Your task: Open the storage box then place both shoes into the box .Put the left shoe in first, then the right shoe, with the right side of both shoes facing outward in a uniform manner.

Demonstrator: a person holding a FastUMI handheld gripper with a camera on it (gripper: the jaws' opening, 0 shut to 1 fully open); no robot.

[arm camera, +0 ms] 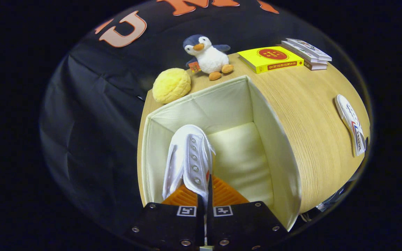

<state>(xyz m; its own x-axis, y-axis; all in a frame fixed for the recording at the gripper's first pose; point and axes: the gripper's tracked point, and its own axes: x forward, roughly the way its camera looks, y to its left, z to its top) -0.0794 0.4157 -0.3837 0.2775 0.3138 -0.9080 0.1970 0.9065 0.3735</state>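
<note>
Shoe (188, 158) points away lengthwise, pinched by claw (206, 193) over box (274, 139).

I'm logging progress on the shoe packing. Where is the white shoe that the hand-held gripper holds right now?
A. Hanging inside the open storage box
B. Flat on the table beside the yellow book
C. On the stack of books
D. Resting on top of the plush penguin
A: the hand-held gripper is clamped on the white shoe, which hangs within the cream walls of the open storage box.
</note>
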